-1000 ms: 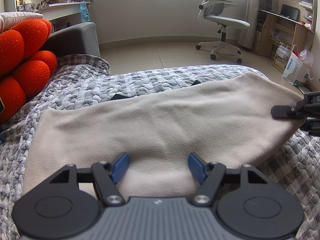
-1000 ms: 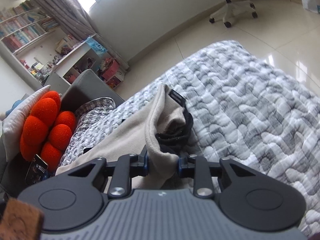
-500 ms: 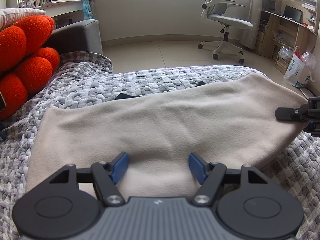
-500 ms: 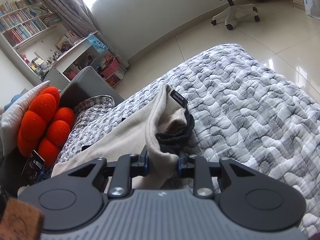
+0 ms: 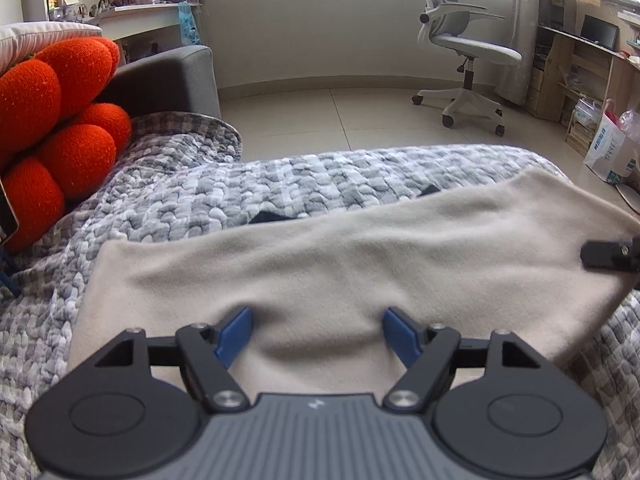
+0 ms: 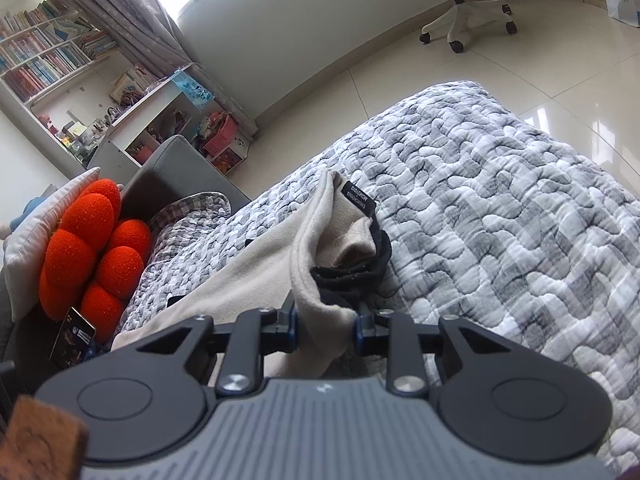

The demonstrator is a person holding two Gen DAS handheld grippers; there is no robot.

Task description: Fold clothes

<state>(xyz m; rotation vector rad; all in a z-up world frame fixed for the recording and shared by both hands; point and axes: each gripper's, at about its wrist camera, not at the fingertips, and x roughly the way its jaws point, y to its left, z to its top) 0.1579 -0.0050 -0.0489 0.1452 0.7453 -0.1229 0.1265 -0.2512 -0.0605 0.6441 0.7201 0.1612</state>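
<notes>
A beige fleece garment (image 5: 340, 264) lies folded across the grey quilted bed cover (image 5: 280, 184). My left gripper (image 5: 318, 330) rests on its near edge. Its jaws are opening wide, with a low ridge of fabric between the blue pads (image 5: 236, 330), which do not pinch it. My right gripper (image 6: 326, 326) is shut on a bunched end of the garment (image 6: 316, 280), where a black trim (image 6: 352, 272) and a black label (image 6: 358, 196) show. One right gripper finger (image 5: 608, 254) appears at the right edge of the left wrist view.
An orange bobbled cushion (image 5: 52, 120) and a grey sofa arm (image 5: 168, 76) stand to the left. A phone (image 6: 74, 332) leans beside the cushion. On the tiled floor beyond the bed are an office chair (image 5: 464, 44), a desk and a paper bag (image 5: 608, 148).
The left gripper's jaws have spread a little wider over the beige fabric. The right gripper keeps its hold on the bunched end and has not moved.
</notes>
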